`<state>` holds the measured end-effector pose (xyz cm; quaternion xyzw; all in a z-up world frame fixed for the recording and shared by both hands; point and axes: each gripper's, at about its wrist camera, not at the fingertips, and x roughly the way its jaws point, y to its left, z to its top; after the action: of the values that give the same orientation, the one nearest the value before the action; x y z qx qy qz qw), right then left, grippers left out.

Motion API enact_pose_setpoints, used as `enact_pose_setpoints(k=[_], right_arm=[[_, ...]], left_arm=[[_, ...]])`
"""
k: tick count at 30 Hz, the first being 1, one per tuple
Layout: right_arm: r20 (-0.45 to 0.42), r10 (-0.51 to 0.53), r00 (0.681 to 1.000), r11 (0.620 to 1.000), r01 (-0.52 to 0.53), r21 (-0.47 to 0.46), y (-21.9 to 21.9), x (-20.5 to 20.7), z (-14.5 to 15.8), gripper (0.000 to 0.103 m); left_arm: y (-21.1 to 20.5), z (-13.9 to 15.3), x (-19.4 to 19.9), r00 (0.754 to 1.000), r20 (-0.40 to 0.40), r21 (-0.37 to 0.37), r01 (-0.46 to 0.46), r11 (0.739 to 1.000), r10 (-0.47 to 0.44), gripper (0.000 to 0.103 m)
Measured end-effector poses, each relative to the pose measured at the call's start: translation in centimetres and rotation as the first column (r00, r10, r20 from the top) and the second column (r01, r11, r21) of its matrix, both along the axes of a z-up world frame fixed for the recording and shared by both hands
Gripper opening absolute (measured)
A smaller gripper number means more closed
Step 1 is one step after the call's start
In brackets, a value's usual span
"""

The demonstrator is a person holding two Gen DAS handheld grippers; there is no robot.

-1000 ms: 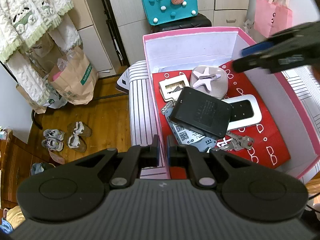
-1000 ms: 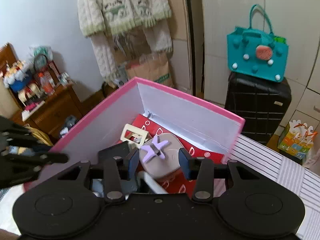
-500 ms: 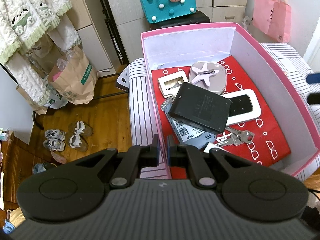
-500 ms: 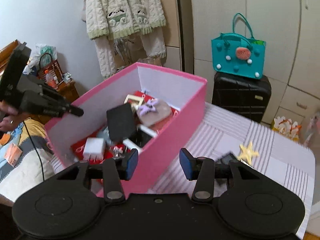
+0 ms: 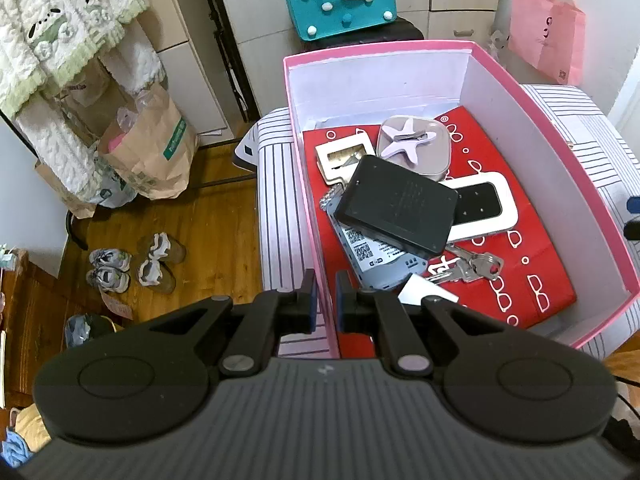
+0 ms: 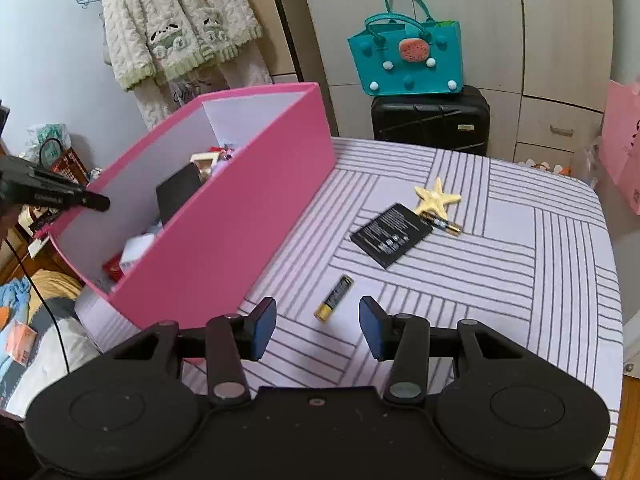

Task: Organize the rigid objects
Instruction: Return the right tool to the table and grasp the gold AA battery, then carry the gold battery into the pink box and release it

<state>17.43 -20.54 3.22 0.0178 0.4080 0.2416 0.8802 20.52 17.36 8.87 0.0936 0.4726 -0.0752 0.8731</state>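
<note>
The black case (image 5: 396, 209) covers most of the grey device (image 5: 376, 258) and part of the white-framed pad (image 5: 486, 210). The right gripper (image 5: 632, 218) is cut by the frame edge. The box (image 6: 224, 216) wall hides most contents from the right wrist.

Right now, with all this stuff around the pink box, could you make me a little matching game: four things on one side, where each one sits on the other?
Things:
1. keys
2. yellow star
3. teal bag
4. single battery

Places:
A. on top of the black suitcase
B. on the striped cloth, just ahead of the right fingers
C. inside the pink box
D. on the striped cloth, beside the flat black battery pack

Pairs: 1-C, 2-D, 3-A, 4-B
</note>
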Motion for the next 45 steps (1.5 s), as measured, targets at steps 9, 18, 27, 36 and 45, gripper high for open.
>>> enact_pose_setpoints(k=[9, 18, 27, 36, 45], right_arm=[[0.03, 0.038, 0.999, 0.999, -0.037, -0.017, 0.3, -1.1, -1.9, 0.051], [0.043, -0.016, 0.999, 1.0, 0.017, -0.021, 1.7, 0.5, -4.4, 0.051], [0.14, -0.009, 0.99, 0.993, 0.026, -0.118, 3.7, 1.5, -5.5, 0.015], [0.128, -0.058, 0.99, 0.995, 0.068, -0.072, 2.0, 1.7, -3.7, 0.011], [0.226, -0.04, 0.973, 0.999, 0.038, 0.014, 2.4, 0.2, 2.8, 0.011]], left_arm=[[-0.1, -0.1, 0.0, 1.0, 0.001, -0.007, -0.017, 1.0, 0.017, 0.008], [0.2, -0.1, -0.1, 1.0, -0.002, -0.023, -0.02, 1.0, 0.02, 0.008], [0.5, -0.2, -0.1, 1.0, -0.002, -0.048, -0.016, 0.999, 0.016, 0.008], [0.8, -0.5, -0.2, 1.0, -0.004, -0.061, 0.005, 0.998, -0.005, 0.008], [1.0, -0.7, -0.5, 1.0, 0.012, -0.072, 0.007, 0.997, -0.007, 0.008]])
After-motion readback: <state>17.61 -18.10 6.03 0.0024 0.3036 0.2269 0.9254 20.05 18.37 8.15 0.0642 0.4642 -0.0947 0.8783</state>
